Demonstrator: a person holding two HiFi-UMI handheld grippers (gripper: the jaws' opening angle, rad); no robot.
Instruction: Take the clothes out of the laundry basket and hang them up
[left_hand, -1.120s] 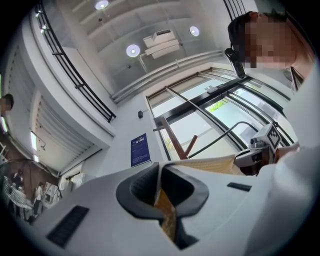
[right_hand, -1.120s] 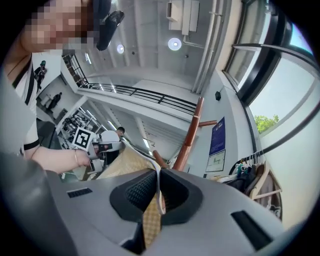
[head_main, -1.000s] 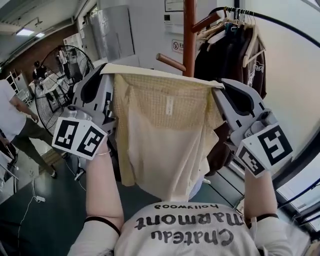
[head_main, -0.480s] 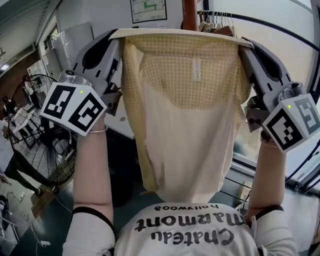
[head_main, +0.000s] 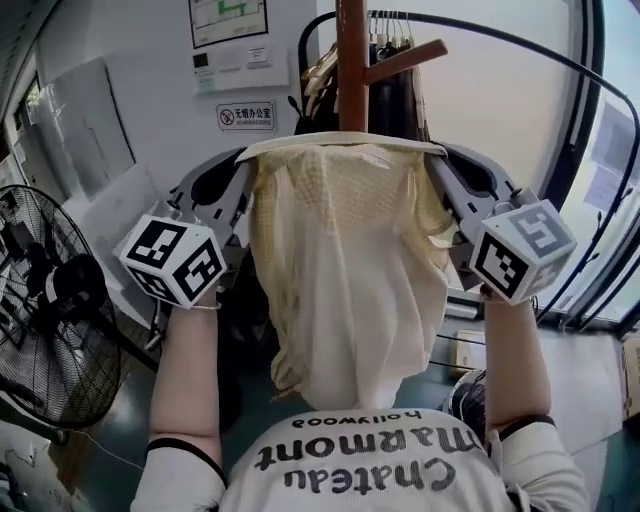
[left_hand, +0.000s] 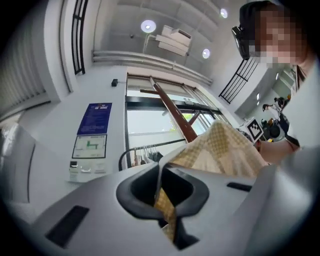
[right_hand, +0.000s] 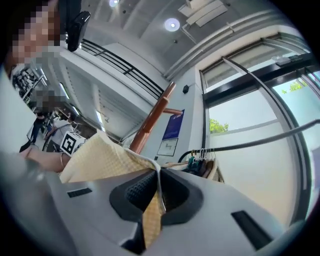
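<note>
A pale yellow checked shirt (head_main: 345, 260) hangs spread between my two grippers, its top edge stretched level in front of a wooden coat stand (head_main: 351, 60). My left gripper (head_main: 246, 158) is shut on the shirt's left shoulder edge, and the fabric (left_hand: 165, 207) is pinched between its jaws. My right gripper (head_main: 440, 155) is shut on the right shoulder edge, where the cloth (right_hand: 152, 215) runs through the jaws. The stand's wooden peg (head_main: 405, 60) sticks out to the right above the shirt. No laundry basket is in view.
Behind the stand a black curved rail (head_main: 500, 40) carries hangers and dark clothes (head_main: 385, 100). A large black floor fan (head_main: 45, 310) stands at the left. White wall with notices (head_main: 228, 20) is behind; glass doors (head_main: 610, 200) at right.
Both grippers carried the spread shirt to the right, and it now hangs lower in the head view, centred in front of the wooden stand. The fan and bystander slid left. Grips are unchanged.
</note>
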